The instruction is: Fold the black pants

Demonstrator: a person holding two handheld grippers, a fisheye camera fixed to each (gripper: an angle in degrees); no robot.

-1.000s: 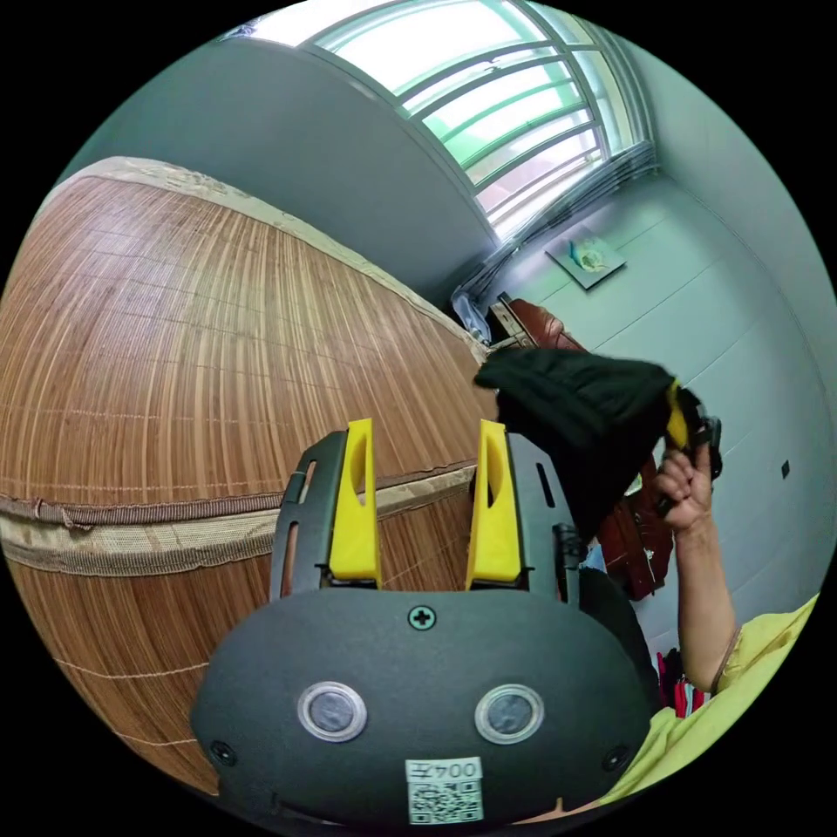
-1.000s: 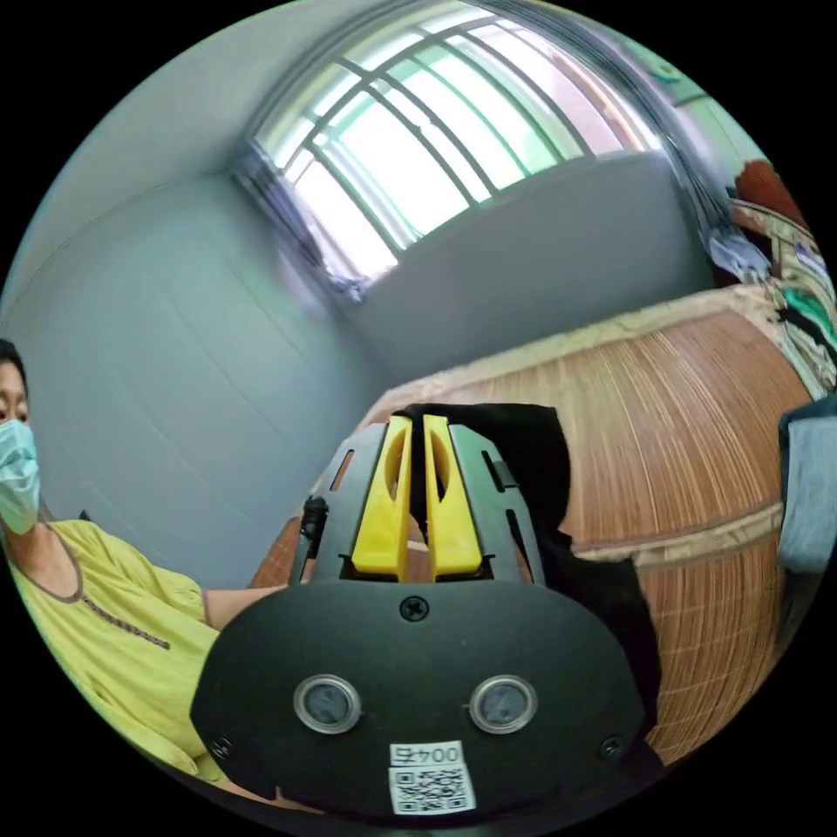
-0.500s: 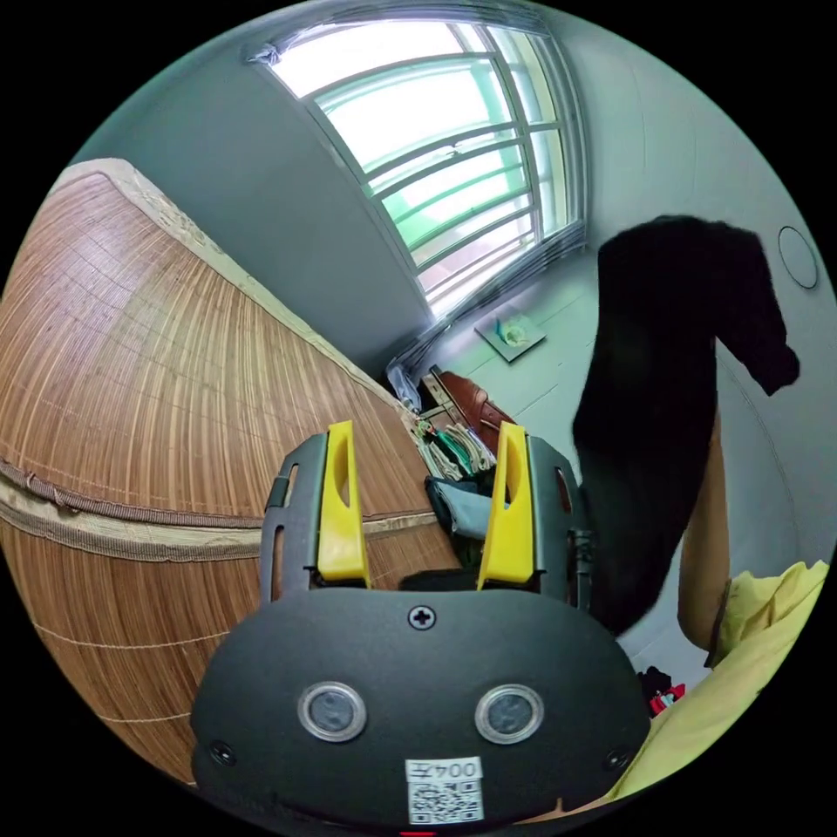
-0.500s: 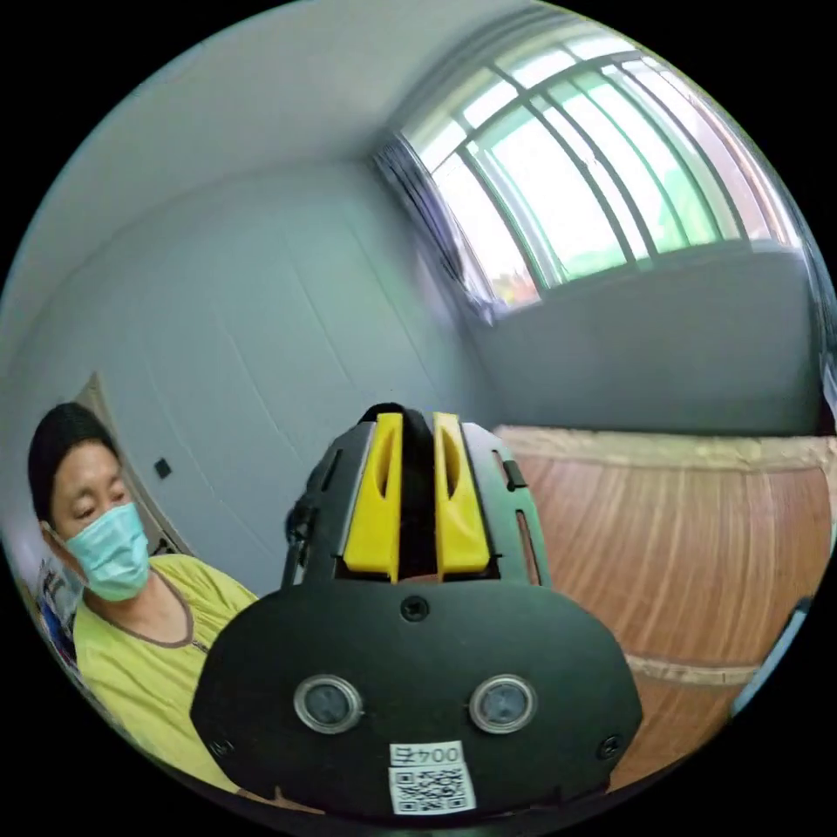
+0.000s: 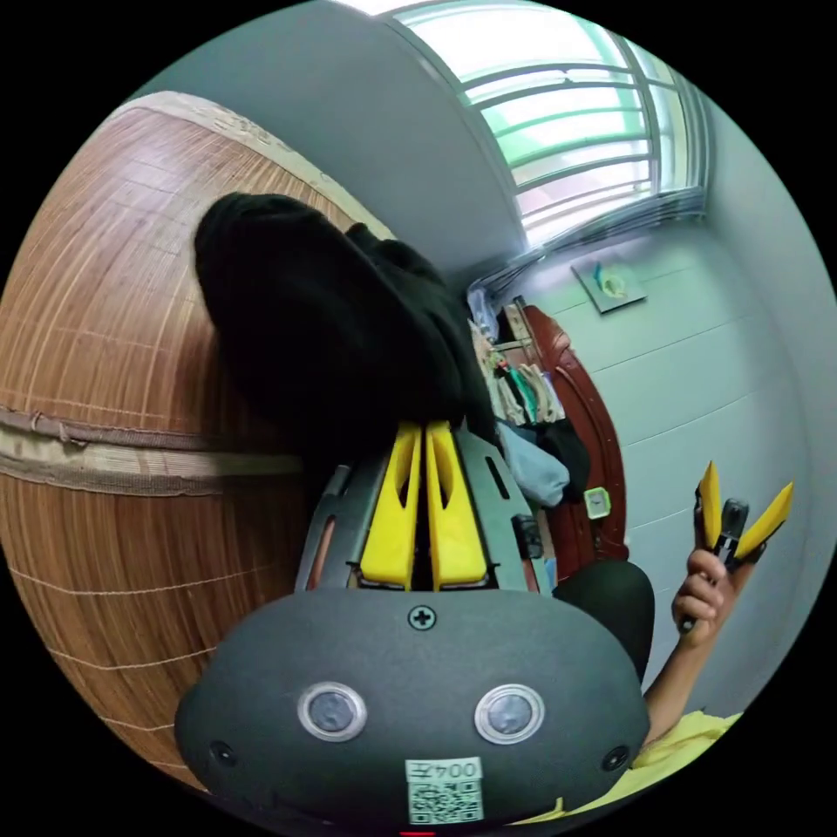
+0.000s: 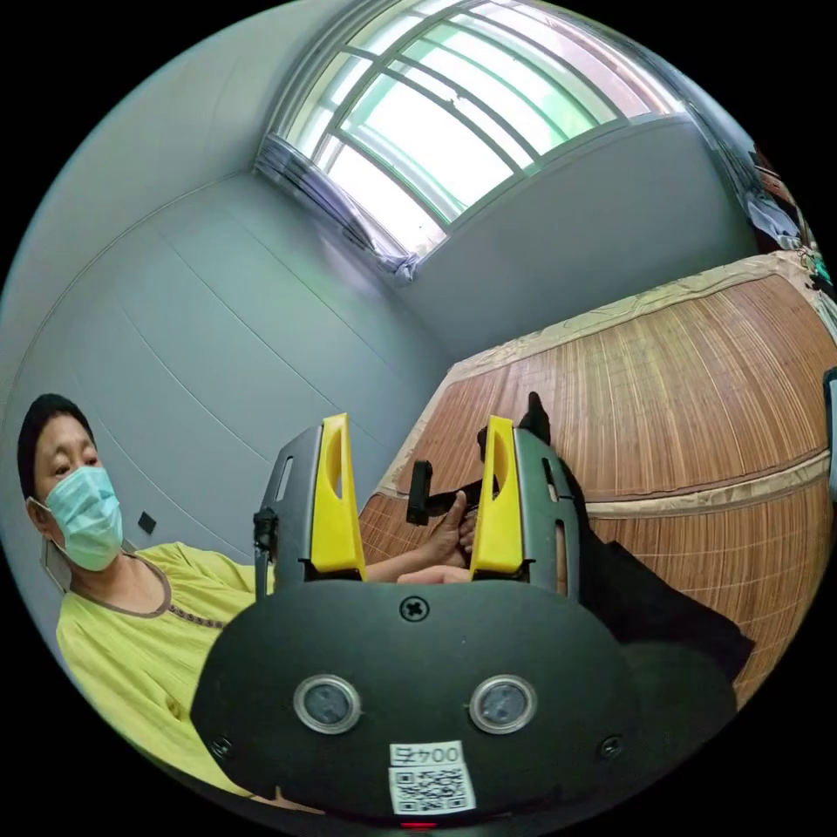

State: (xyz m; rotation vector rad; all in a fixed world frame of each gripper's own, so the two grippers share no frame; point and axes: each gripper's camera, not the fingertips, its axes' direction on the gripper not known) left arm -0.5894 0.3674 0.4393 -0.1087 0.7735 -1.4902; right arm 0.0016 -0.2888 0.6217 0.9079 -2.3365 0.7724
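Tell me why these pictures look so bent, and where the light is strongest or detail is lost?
Left gripper view: a fisheye lens bows the bamboo mat into a dome; the window is washed out near the top; the black pants are a dark mass with little fold detail. Right gripper view: the window glares bright, the wall seams curve, and the open hand-held gripper looks sharp.

A big bed [image 5: 113, 288] is covered with a brown mat [image 6: 697, 384] made of thin bamboo strips. The mat has a pale cloth edge [image 5: 131, 462] that runs along the side of the bed. The black pants [image 5: 323, 323] are bunched up in a heap over the mat, near that edge. The rest of the mat is flat and smooth.
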